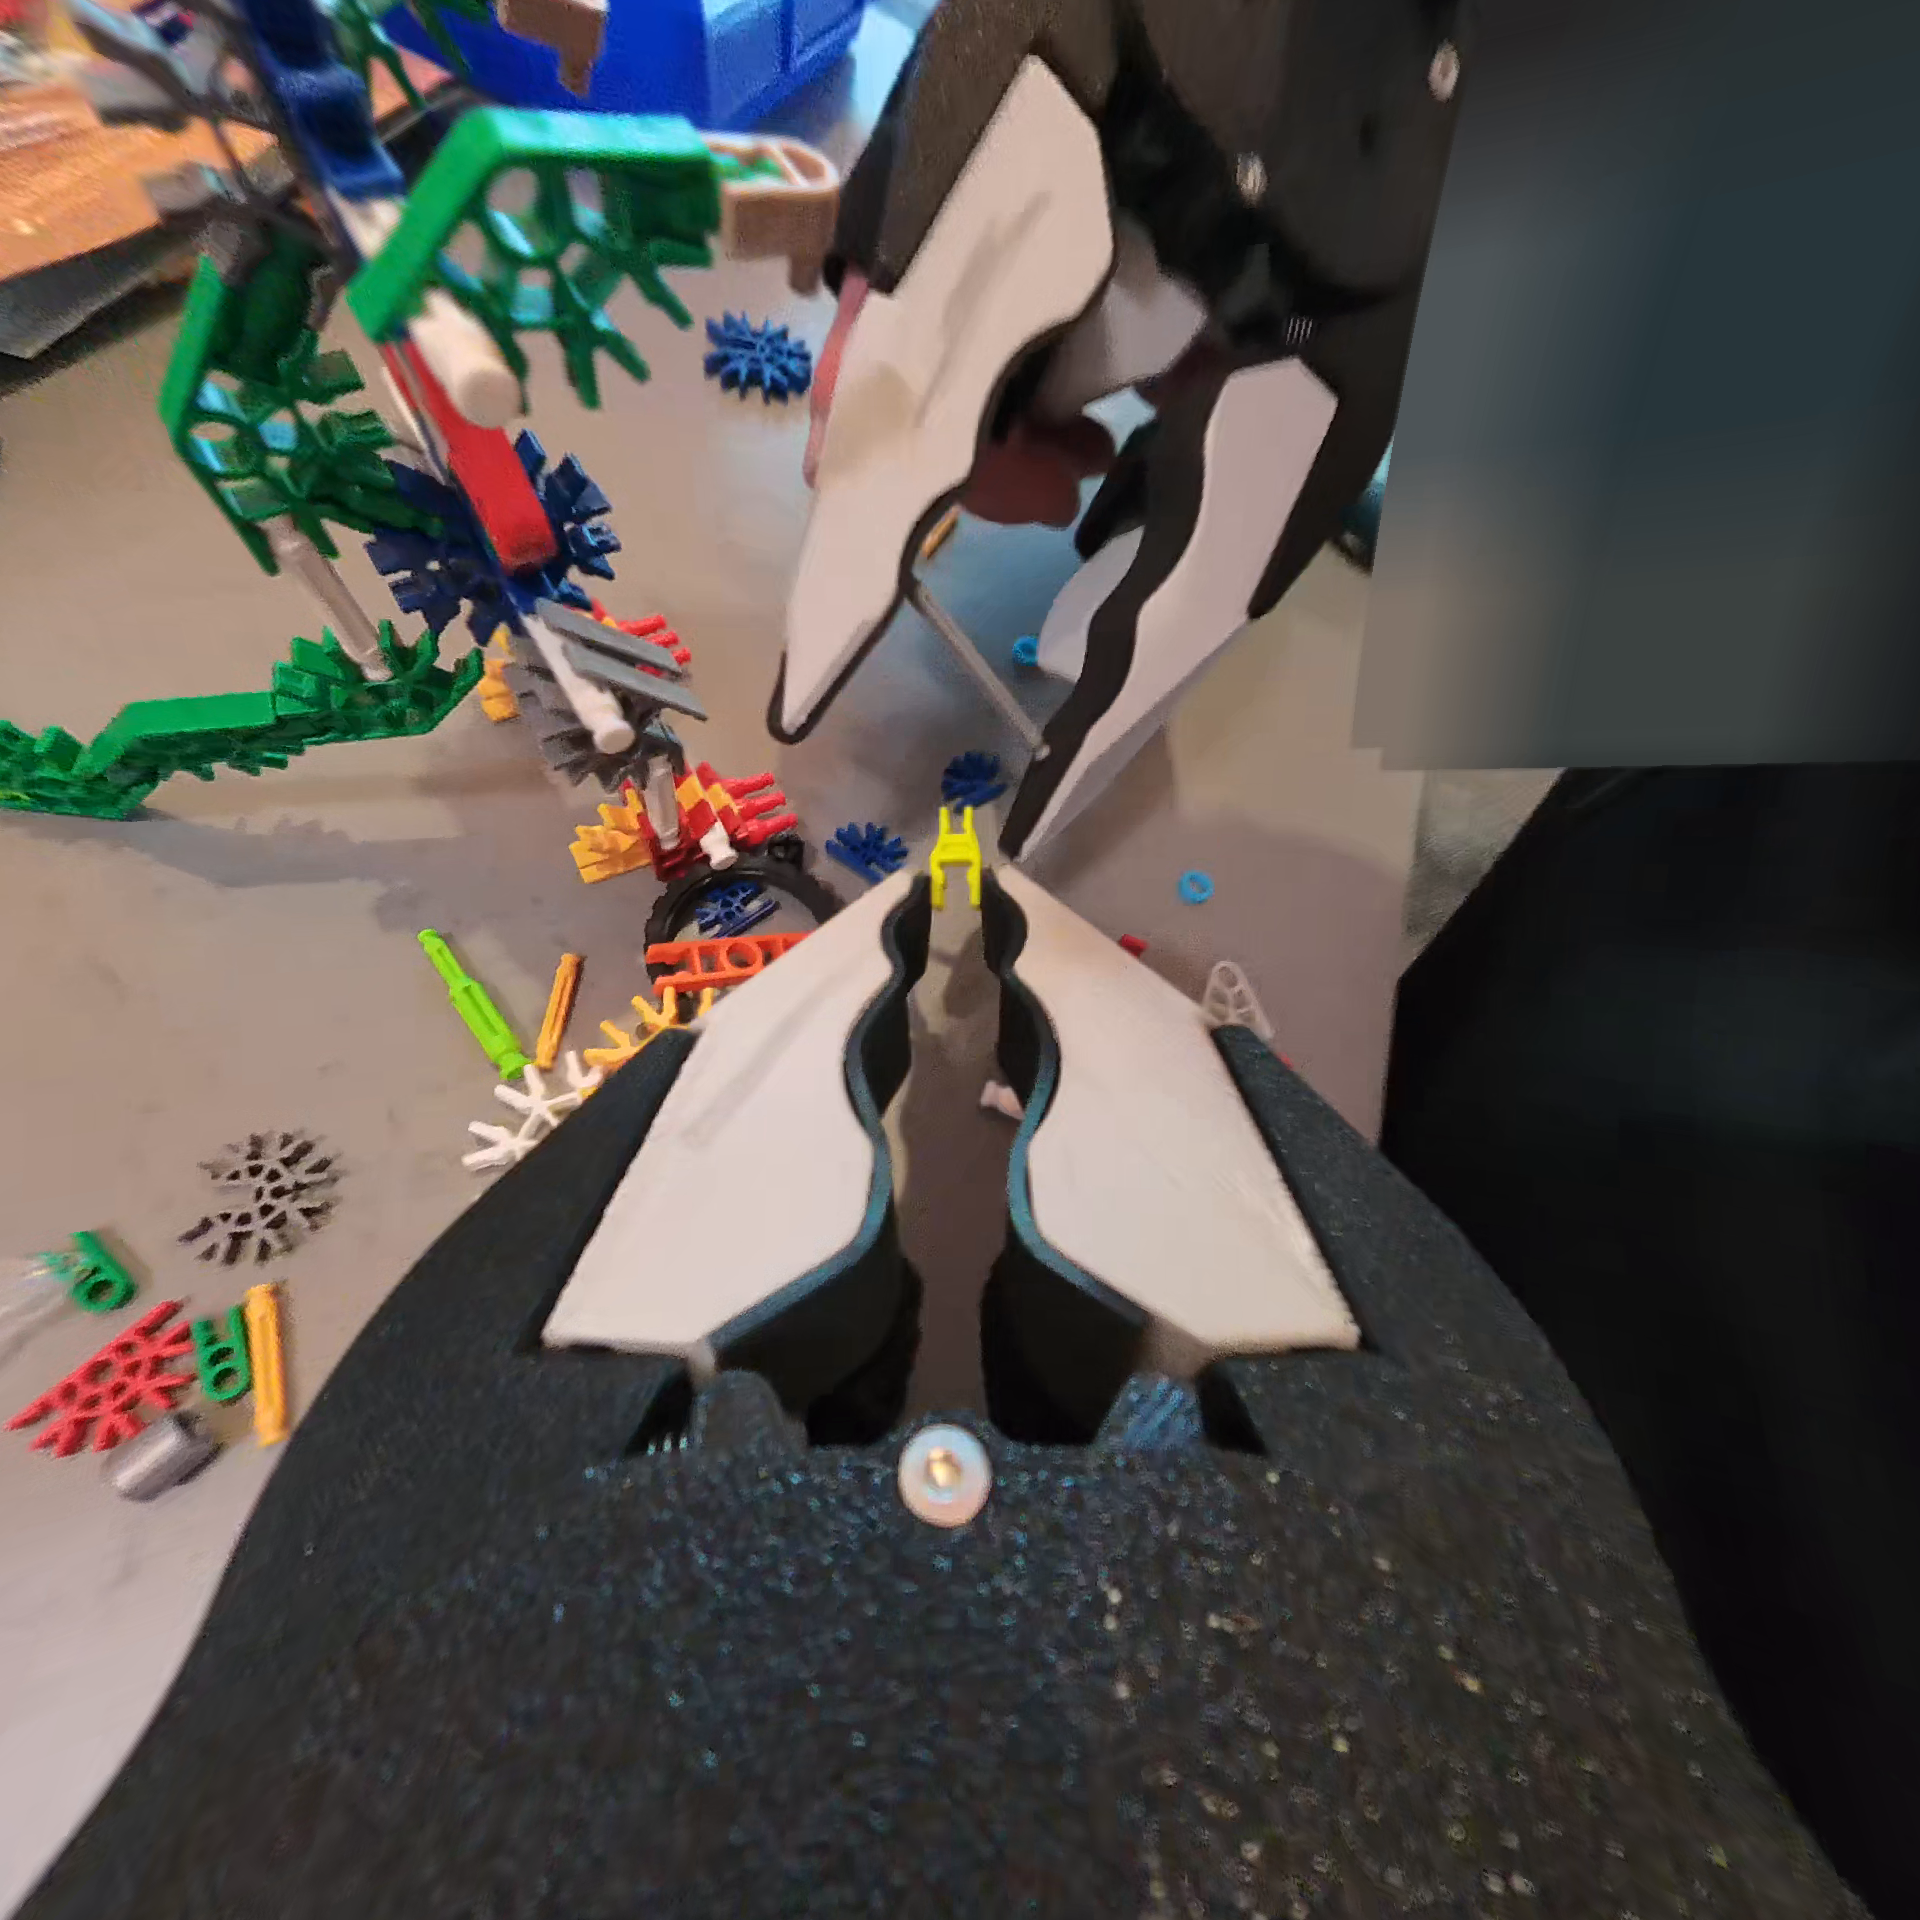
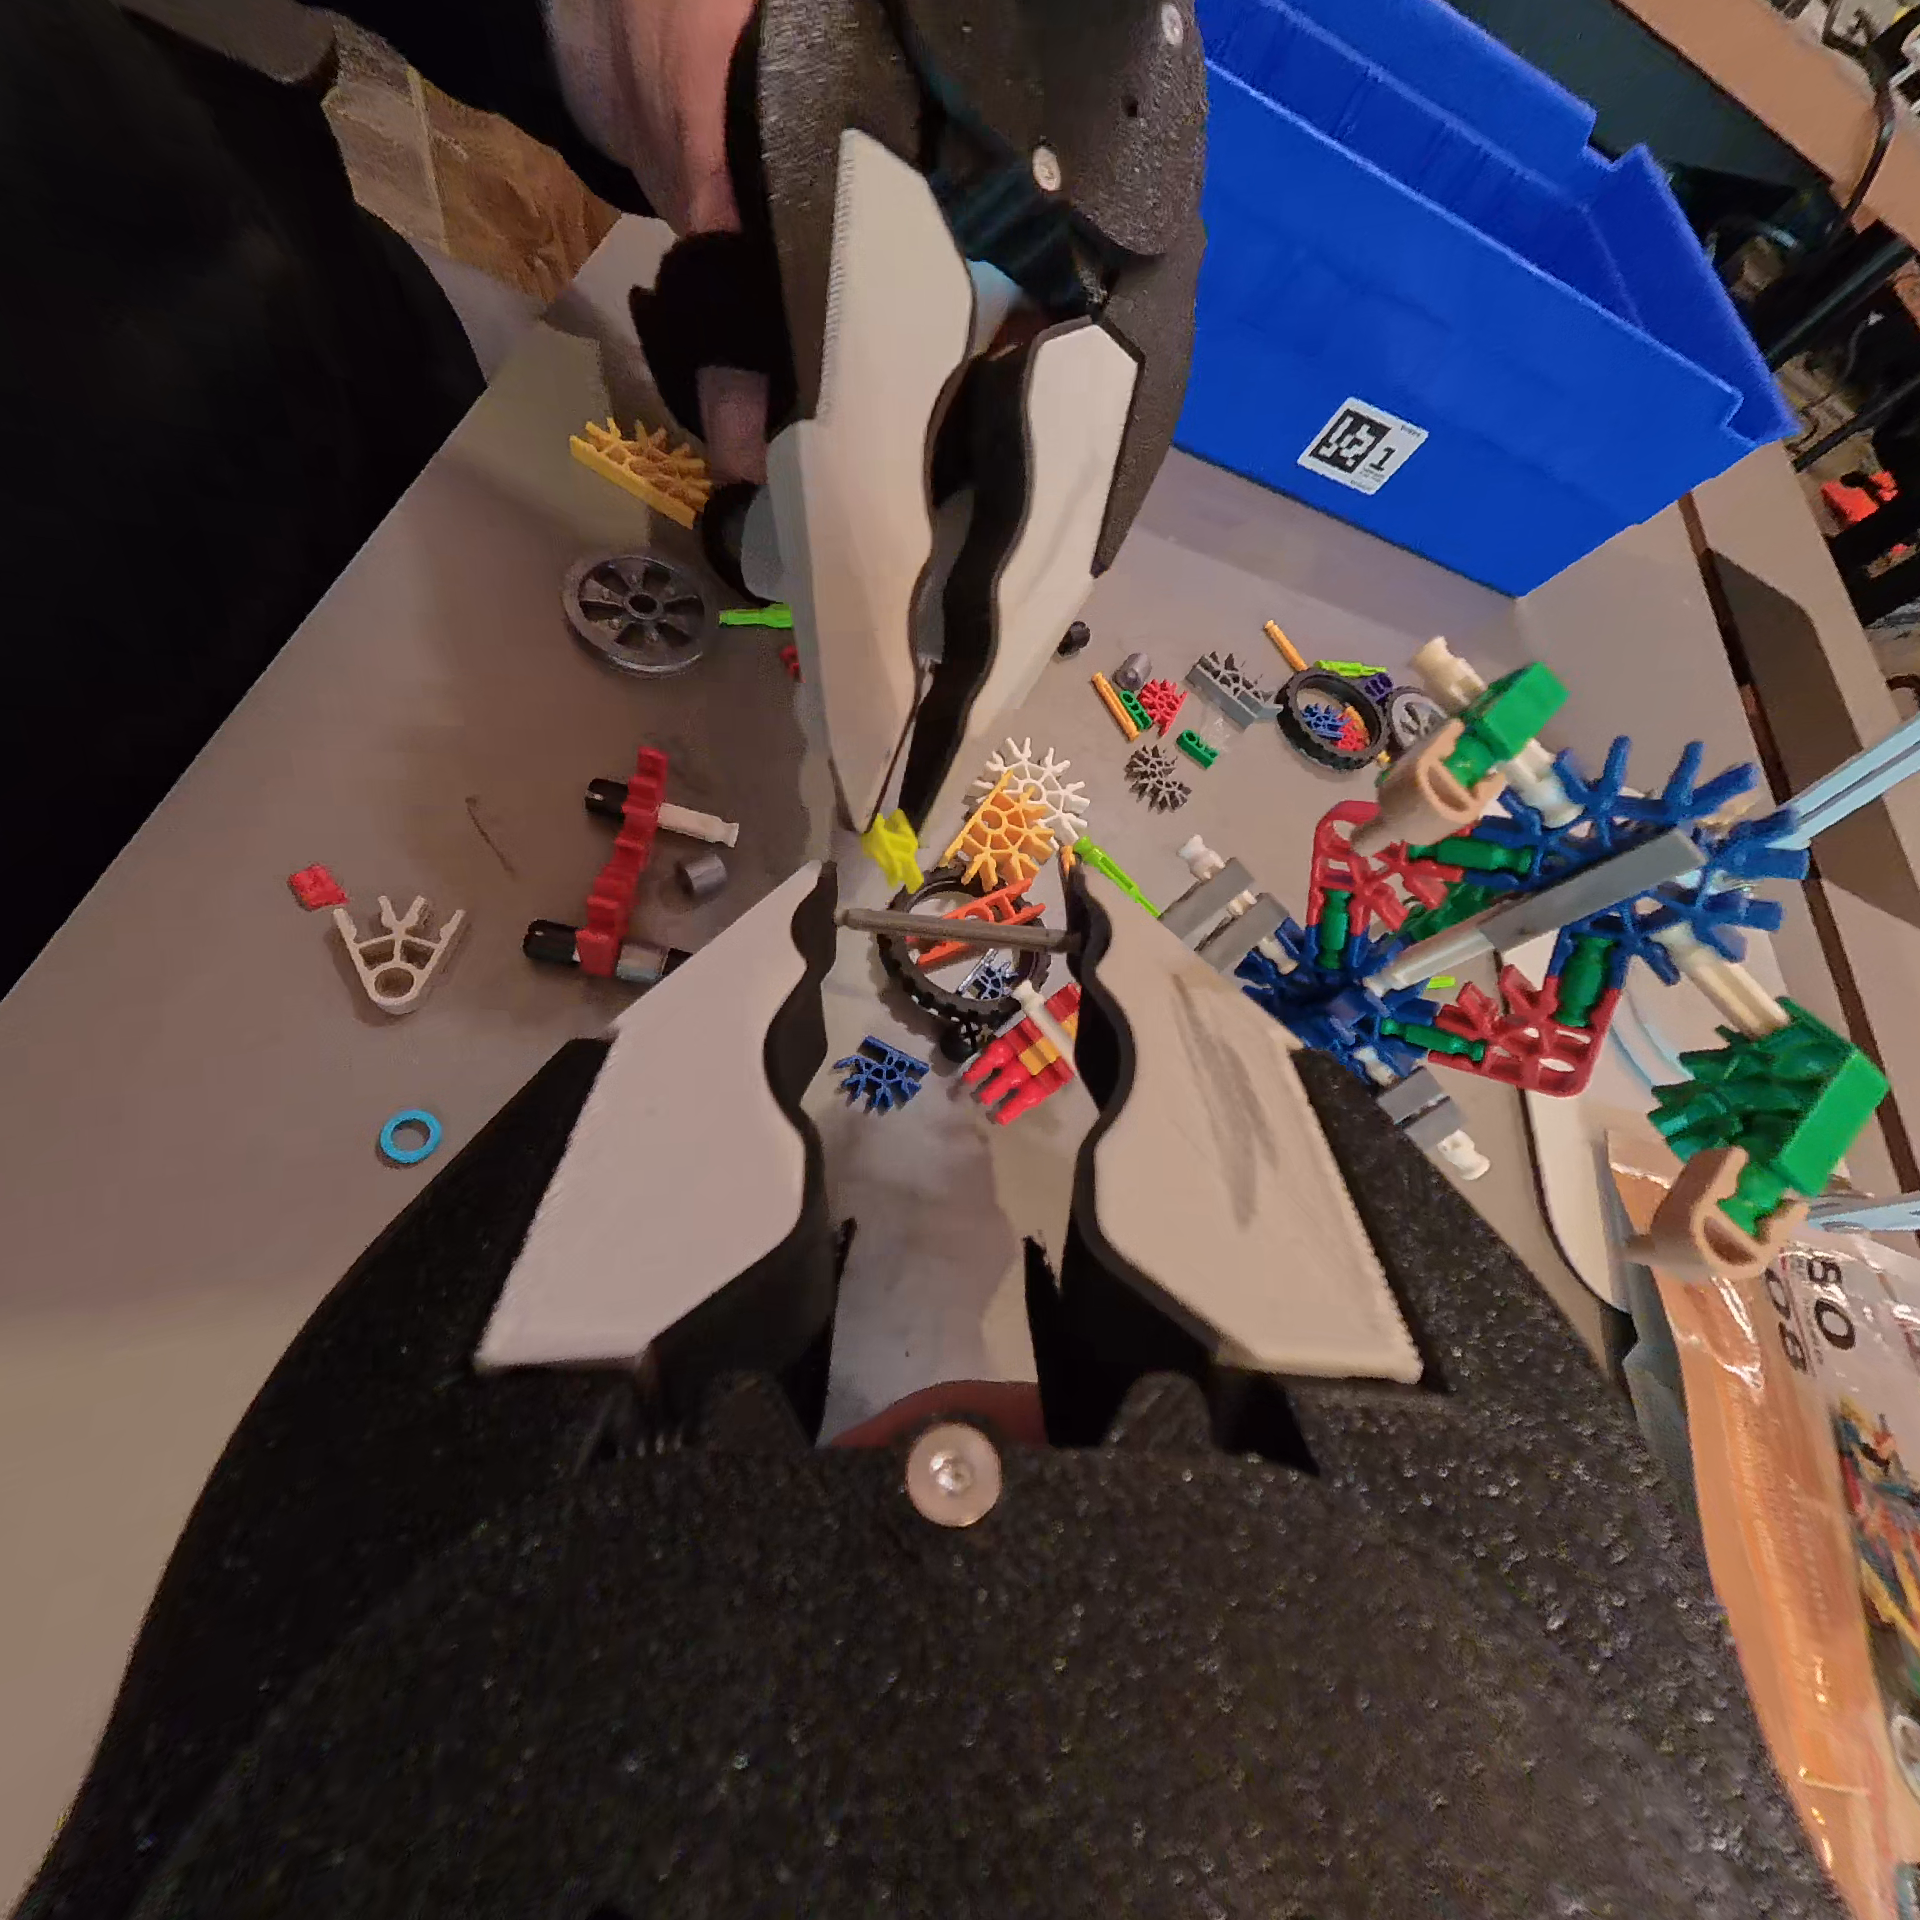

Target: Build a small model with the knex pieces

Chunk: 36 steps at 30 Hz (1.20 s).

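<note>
Grey table (image 2: 260, 831), cluttered with plastic construction-toy bits. Blue bin (image 2: 1455, 312) at the far edge with a square marker sticker on its wall. Orange packet (image 2: 1766, 1507) at the right edge.

Half-built model (image 2: 1558, 894) of green, blue and red connectors with white and grey rods stands right of the grippers in the right wrist view, left in the left wrist view.

Right gripper (image 2: 951, 904): fingers spread fairly wide. Grey rod (image 2: 956, 928) spans the gap tip to tip, each end against a fingertip, so it looks pinched lengthwise and held off the table. Under it lie a black tyre (image 2: 940, 1013) with orange and blue connectors inside, and a red and yellow connector cluster (image 2: 1023, 1049) just beside.

Left gripper (image 1: 954, 894): fingers nearly together, tips clamping a small yellow clip (image 1: 954, 857) whose forked end pokes out forward. The clip sits very near one end of the rod. Touching or not, cannot tell. A person's hand (image 2: 665, 125) holds this gripper.

Loose bits well apart from both: grey spoked wheel (image 2: 639, 613), red connector strip with black-tipped rods (image 2: 623, 873), white wedge connector (image 2: 400, 956), small blue ring (image 2: 408, 1136)
</note>
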Tool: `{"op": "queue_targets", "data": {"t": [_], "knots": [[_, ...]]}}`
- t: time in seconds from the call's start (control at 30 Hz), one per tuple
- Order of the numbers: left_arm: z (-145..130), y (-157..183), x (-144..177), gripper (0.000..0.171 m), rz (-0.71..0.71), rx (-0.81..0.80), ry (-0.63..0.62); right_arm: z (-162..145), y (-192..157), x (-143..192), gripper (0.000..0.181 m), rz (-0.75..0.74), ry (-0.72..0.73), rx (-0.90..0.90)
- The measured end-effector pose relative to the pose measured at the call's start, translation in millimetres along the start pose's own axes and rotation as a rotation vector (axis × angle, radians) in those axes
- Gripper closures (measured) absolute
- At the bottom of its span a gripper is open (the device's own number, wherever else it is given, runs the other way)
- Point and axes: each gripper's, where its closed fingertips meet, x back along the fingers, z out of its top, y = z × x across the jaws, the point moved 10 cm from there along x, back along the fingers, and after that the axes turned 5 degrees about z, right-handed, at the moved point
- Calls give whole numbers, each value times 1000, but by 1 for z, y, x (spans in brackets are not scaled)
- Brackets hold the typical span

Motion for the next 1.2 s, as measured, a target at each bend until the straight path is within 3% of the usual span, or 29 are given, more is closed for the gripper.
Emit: {"op": "queue_targets", "data": {"t": [0.27, 1.2], "knots": [[5, -3, -4, 165, -145, 163, 91, 4, -4, 0, 138, -6, 29, 37], [8, -6, -4, 165, -317, 216, 49, 9, -14, 1, 139, 47, 44, 116]]}}
